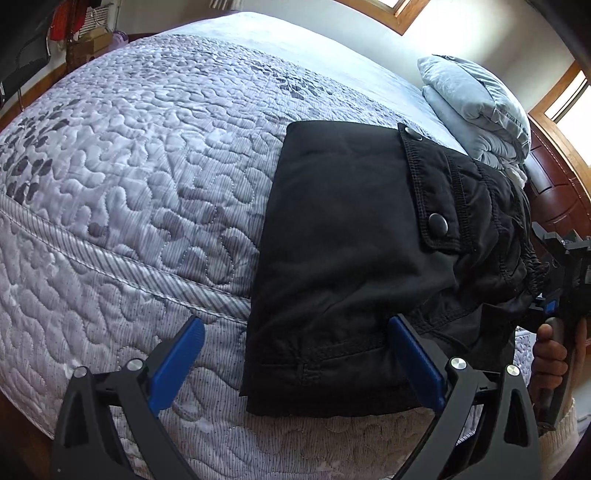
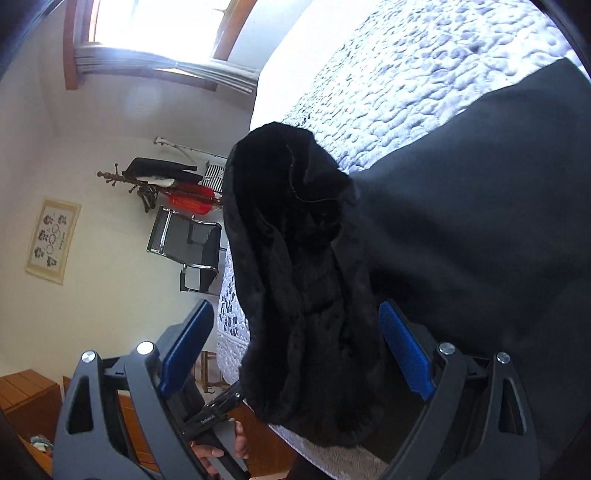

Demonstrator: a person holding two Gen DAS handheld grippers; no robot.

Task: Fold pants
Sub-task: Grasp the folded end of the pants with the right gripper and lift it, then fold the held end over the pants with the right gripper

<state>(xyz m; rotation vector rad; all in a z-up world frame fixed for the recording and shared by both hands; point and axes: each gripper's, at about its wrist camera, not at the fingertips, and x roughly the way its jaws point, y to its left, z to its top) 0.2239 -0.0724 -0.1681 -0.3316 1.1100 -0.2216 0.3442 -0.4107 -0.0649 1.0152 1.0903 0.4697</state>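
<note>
Pants (image 1: 351,258): black, folded into a compact rectangle and laid flat on the quilted bedspread (image 1: 129,166), near the bed's front edge; a pocket flap with two dark snap buttons is seen on top, and the gathered waistband is bunched at the right side of the left wrist view.
Pants, right wrist view: the bunched, fuzzy-lined opening (image 2: 295,277) is seen end-on and fills the middle of the frame, with smooth black cloth stretching away to the right over the bedspread (image 2: 406,74).
Left gripper (image 1: 295,363): its jaws are held wide apart, just above the near edge of the pants; the right blue pad is seen over the black cloth, the left pad over the bare bedspread. Nothing is clamped.
Right gripper (image 2: 297,343): its jaws are spread wide on either side of the bunched waistband end; the cloth lies between the pads, but no pressing of the pads on it is seen. Whether the right pad touches the cloth cannot be told.
Hands: a hand (image 1: 552,354) is seen on the right gripper's handle at the right edge of the left wrist view; another hand (image 2: 221,446) is seen on the left gripper's handle low in the right wrist view.
Pillows (image 1: 476,107): pale blue, stacked at the headboard (image 1: 554,192), well apart from the pants.
Room: a window (image 2: 155,33), a wall picture (image 2: 53,240) and a black chair (image 2: 188,251) are seen beyond the bed.
</note>
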